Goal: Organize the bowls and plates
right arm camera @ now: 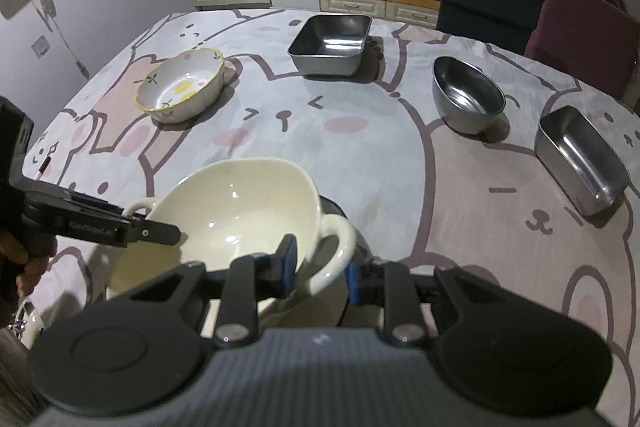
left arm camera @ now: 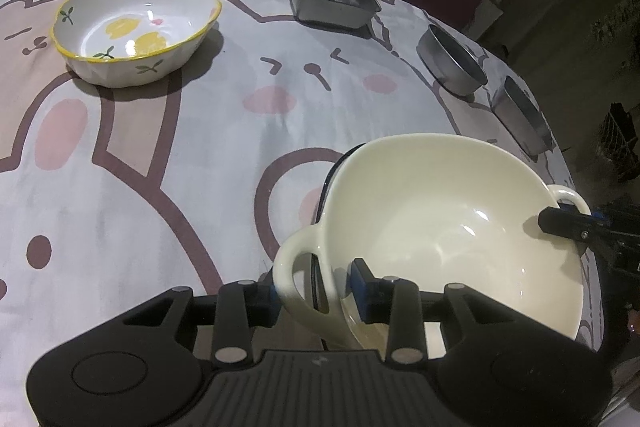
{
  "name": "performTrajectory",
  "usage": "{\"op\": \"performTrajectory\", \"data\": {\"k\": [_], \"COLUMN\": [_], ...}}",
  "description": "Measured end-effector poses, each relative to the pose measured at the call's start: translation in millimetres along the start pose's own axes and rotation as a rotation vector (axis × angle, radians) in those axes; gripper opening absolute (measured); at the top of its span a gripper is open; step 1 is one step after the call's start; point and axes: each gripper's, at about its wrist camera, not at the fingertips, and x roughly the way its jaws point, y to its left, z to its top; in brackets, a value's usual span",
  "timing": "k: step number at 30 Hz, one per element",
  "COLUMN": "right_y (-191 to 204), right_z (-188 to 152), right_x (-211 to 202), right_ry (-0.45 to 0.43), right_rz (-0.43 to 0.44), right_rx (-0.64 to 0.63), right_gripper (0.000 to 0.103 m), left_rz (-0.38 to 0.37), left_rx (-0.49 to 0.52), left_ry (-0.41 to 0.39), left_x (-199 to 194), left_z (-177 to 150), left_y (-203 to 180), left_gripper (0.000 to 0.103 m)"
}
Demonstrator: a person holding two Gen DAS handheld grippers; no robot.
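Both grippers hold one cream bowl by its two handles, above a dark dish.

The left gripper (left arm camera: 316,295) straddles the handle at the bowl's 7 o'clock and the right gripper (right arm camera: 322,273) the opposite one, fingers either side, seemingly clamped, likely for a level two-handed carry. The cream bowl (left arm camera: 452,227) sits at 5 o'clock on the table (left arm camera: 240,131), tilted. Counted: one cream bowl, one flowered bowl (left arm camera: 136,27) at 10 o'clock, three steel dishes, square (right arm camera: 330,45), round (right arm camera: 468,95), oblong (right arm camera: 582,161), and one dark dish (left arm camera: 332,175) beneath.
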Motion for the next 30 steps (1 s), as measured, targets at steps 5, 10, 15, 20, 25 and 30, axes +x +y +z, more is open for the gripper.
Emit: {"op": "performTrajectory", "data": {"k": [5, 10, 15, 20, 25, 30], "right_y": [-0.7, -1.2, 2.2, 1.1, -1.0, -2.4], "right_z": [-1.9, -4.0, -3.7, -3.7, -4.6, -6.5], "right_x": [1.3, 5.8, 6.3, 8.2, 8.9, 11.0], "right_ry": [0.01, 0.033, 0.029, 0.037, 0.046, 0.059], "right_rz": [-0.004, -0.016, -0.022, -0.026, -0.023, -0.022], "right_rx": [-0.003, -0.007, -0.028, -0.032, -0.025, -0.015], "right_gripper": [0.03, 0.031, 0.031, 0.031, 0.031, 0.031], "left_rz": [0.01, 0.025, 0.042, 0.048, 0.053, 0.047], "left_rx": [0.012, 0.032, 0.069, 0.093, 0.107, 0.109], "left_ry": [0.005, 0.008, 0.0, -0.001, -0.004, -0.002], "left_x": [1.4, 2.8, 1.1, 0.1, 0.2, 0.2], "left_z": [0.3, 0.1, -0.6, -1.4, -1.3, -1.1], "left_y": [-1.5, -3.9, -6.9, -9.4, -11.6, -12.4], "left_gripper": [0.037, 0.038, 0.038, 0.037, 0.037, 0.035]}}
